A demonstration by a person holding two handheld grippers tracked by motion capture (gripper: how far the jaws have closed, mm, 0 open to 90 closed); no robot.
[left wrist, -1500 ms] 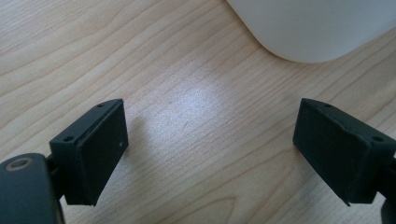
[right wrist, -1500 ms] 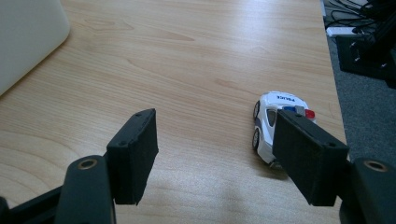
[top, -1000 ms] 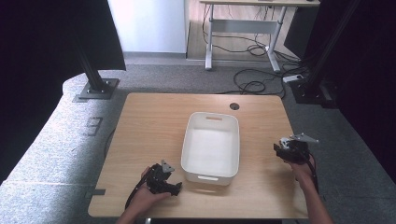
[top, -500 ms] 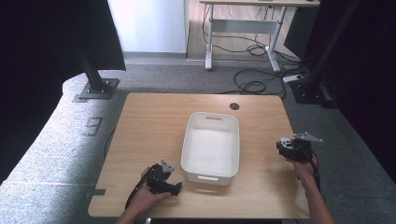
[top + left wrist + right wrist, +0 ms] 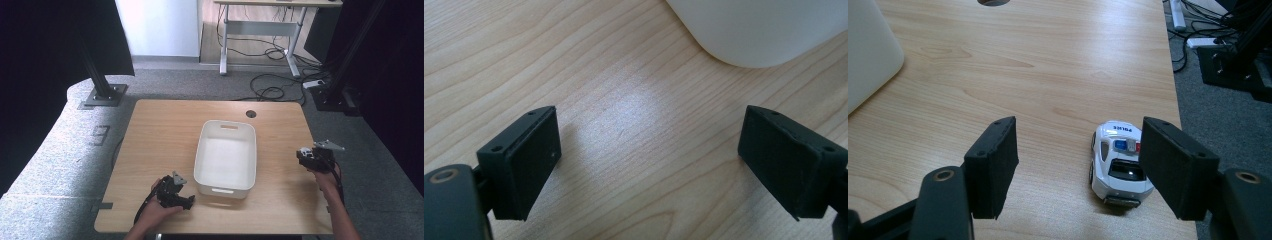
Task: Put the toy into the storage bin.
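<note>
Both jaws of the right gripper (image 5: pixel 1075 167) stand wide, gripping nothing. The toy police car (image 5: pixel 1118 162) sits on the table (image 5: pixel 1048 65) just beside its right jaw.

Grey carpet (image 5: pixel 60 150), black curtains (image 5: pixel 45 40)

Your wooden table (image 5: pixel 165 130) carries a white bin (image 5: pixel 226 156) near its middle and a toy police car (image 5: pixel 1117 162) by its right edge — the bin looks empty, though its floor is washed out.
</note>
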